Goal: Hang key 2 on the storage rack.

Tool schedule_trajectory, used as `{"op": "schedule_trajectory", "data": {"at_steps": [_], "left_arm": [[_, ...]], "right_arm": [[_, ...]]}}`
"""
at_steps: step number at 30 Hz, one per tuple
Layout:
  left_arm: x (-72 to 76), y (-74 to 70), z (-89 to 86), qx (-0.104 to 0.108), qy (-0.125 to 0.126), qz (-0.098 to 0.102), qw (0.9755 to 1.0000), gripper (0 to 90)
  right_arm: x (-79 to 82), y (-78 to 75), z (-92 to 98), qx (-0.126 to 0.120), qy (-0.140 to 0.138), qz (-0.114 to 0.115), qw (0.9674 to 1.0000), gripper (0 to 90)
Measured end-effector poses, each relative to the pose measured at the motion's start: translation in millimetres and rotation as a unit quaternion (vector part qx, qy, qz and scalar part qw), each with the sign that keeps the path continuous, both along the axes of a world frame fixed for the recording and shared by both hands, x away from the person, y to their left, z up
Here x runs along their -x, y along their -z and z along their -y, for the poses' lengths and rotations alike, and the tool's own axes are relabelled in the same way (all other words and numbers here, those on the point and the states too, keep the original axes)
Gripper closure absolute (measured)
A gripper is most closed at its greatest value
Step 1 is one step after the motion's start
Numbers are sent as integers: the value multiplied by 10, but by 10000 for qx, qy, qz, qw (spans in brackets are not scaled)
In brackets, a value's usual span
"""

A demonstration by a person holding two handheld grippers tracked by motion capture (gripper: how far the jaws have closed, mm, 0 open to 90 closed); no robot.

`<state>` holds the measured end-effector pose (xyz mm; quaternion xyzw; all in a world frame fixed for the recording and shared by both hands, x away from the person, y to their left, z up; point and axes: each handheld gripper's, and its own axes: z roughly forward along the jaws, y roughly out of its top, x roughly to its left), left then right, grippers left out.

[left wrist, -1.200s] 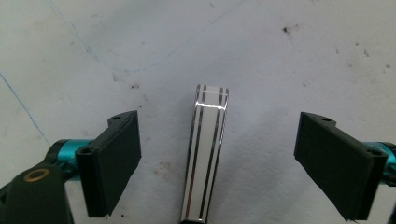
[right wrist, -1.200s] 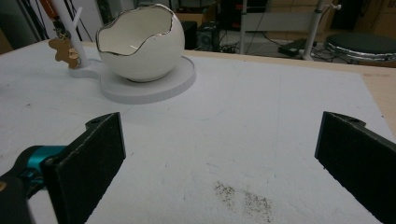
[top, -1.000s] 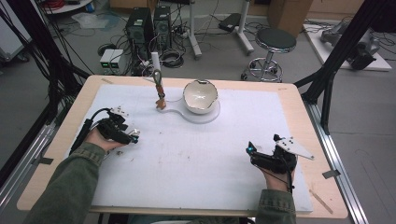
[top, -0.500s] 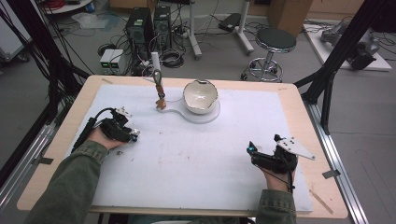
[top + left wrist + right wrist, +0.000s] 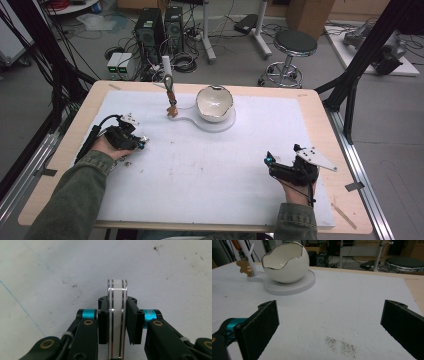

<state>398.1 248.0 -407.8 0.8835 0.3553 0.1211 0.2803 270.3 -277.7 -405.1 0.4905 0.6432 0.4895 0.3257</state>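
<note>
A white band point(image 5: 117, 290) with thin silver stripes stands on edge between the jaws of my left gripper point(image 5: 117, 305). The jaws have just been closing and the pads now press on its two sides. In the high view the left gripper point(image 5: 140, 143) rests on the white mat point(image 5: 200, 170) at the left. At the mat's right front, my right gripper point(image 5: 270, 163) lies low. Its jaws point(image 5: 329, 327) stand wide open with nothing between them. They face a white eggshell-shaped bowl point(image 5: 285, 263).
The bowl point(image 5: 214, 102) sits on a round white base point(image 5: 222, 125) at the back middle. Left of it a thin post point(image 5: 167, 70) carries a small brown charm point(image 5: 172, 111). Dark specks point(image 5: 340, 345) dot the mat. A stool point(image 5: 295, 45) and computers stand beyond the table.
The left gripper's jaws have drawn together. Both hands stay where they were, and the right gripper looks the same.
</note>
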Motion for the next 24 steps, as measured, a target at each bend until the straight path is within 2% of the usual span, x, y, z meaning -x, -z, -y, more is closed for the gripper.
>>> {"op": "schedule_trajectory", "data": {"at_steps": [4,10,11,13,18,24], "left_arm": [[24,-60,-45,-33,-136,175,9997,741],[36,-256,-102,-7,-141,361,9992,742],[40,-286,-111,77,-168,432,9989,742],[35,-334,-151,257,-208,443,9985,741],[21,-433,-201,306,-291,498,9979,741],[-10,-623,-226,614,-364,673,9952,741]], "right_arm": [[-1,1,3,6,1,11,10000,5],[-5,3,12,-20,20,31,10000,5],[2,1,13,-43,23,-6,10000,5],[-2,1,17,-77,25,17,10000,5],[-11,7,17,-61,19,17,10000,5],[-12,8,30,-85,49,38,9999,5]]}}
